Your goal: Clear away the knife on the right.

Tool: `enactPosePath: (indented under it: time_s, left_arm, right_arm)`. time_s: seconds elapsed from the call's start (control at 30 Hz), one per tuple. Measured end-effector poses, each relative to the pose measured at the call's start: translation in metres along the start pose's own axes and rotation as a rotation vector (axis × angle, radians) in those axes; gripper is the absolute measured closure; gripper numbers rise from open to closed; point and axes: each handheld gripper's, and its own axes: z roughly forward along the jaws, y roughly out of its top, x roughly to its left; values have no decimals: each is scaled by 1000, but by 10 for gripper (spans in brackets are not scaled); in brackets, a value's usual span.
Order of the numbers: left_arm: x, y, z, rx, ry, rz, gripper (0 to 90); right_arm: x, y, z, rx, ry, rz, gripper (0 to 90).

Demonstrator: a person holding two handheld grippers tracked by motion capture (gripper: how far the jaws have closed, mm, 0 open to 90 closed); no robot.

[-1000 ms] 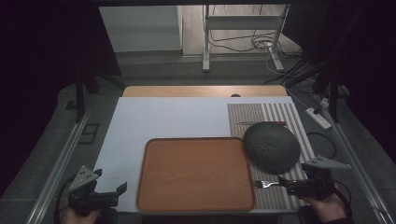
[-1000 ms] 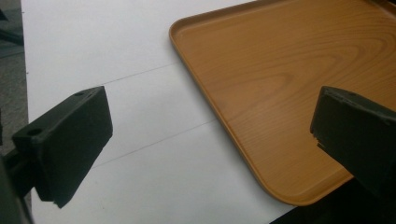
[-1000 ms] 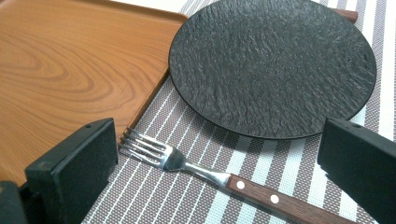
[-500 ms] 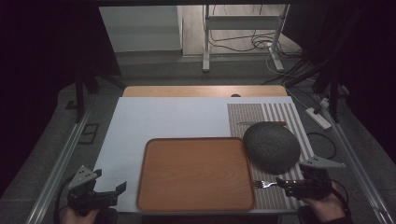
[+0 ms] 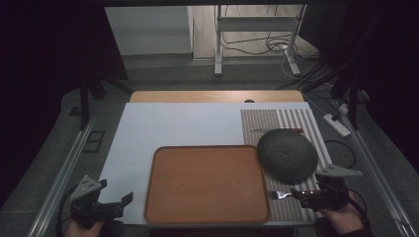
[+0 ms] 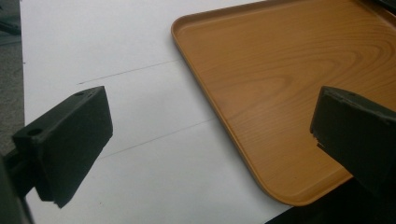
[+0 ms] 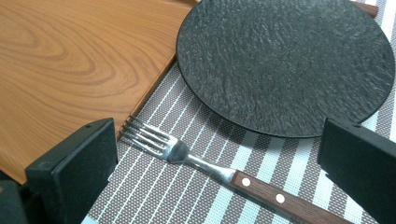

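Observation:
A fork (image 7: 187,154) with a wooden handle lies on the striped placemat (image 7: 187,200), tines toward the wooden tray (image 7: 70,56). My right gripper (image 7: 217,177) is open, one jaw on each side of the fork, low over the mat. A dark round plate (image 7: 285,60) sits just beyond the fork. In the high view the right gripper (image 5: 298,194) is at the table's near right, by the fork (image 5: 279,195) and plate (image 5: 287,155). My left gripper (image 5: 123,203) stands open at the near left, beside the tray (image 5: 207,182). The left gripper (image 6: 210,140) holds nothing over the tray's corner (image 6: 289,84).
The white table surface (image 5: 163,123) stretches behind and left of the tray. A thin utensil with a reddish handle (image 5: 276,130) lies on the placemat (image 5: 296,121) behind the plate. A stand and cables (image 5: 257,44) are on the floor beyond the table.
My right gripper has edged slightly left and nearer along the fork's handle. The left gripper, tray, plate and fork have stayed where they were.

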Motion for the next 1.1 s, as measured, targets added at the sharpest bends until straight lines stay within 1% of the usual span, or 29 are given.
enactPosePath:
  time_s: [0.07, 0.1, 0.13, 0.17, 0.2, 0.4, 0.5, 0.57, 0.6, 0.67, 0.83, 0.87, 0.93, 1.1]
  left_arm:
    - [0, 0, 0, 0, 0, -2, 0]
    - [1, 0, 0, 0, -1, -6, 0]
    - [1, 0, 0, 0, -1, -6, 0]
    - [1, 0, 0, 0, -2, -7, 0]
    - [1, 0, 0, 0, -2, -8, 1]
    - [1, 0, 0, 2, 0, -9, 1]
    - [1, 0, 0, 3, 1, -14, 2]
    - [1, 0, 1, 5, 3, -16, 4]
    - [1, 0, 1, 5, 4, -16, 4]
    - [1, 0, 1, 8, 5, -15, 6]
    - [1, 0, 1, 8, 5, -15, 7]
    - [1, 0, 1, 8, 5, -15, 7]
    - [1, 0, 1, 9, 5, -16, 7]
    - [2, 1, 1, 9, 5, -18, 7]
  right_arm:
    - [0, 0, 0, -4, -3, -7, 0]
    - [2, 3, -1, -19, -18, -25, 0]
    - [3, 5, -2, -31, -20, -32, 0]
    - [3, 5, -2, -31, -20, -32, 0]
    - [4, 8, -2, -46, -15, -37, 0]
    - [1, 8, 1, -31, -8, -38, 0]
    - [-1, 9, 2, -38, -3, -42, 0]
    - [-4, 10, 5, -40, 17, -46, 0]
    - [-4, 10, 5, -40, 17, -46, 0]
    - [-5, 11, 9, -32, 37, -57, 0]
    - [-8, 14, 16, -15, 41, -51, 0]
    - [-10, 15, 18, -18, 51, -39, 0]
    - [-11, 15, 19, -20, 50, -33, 0]
    - [-16, 19, 22, -23, 62, -31, 0]
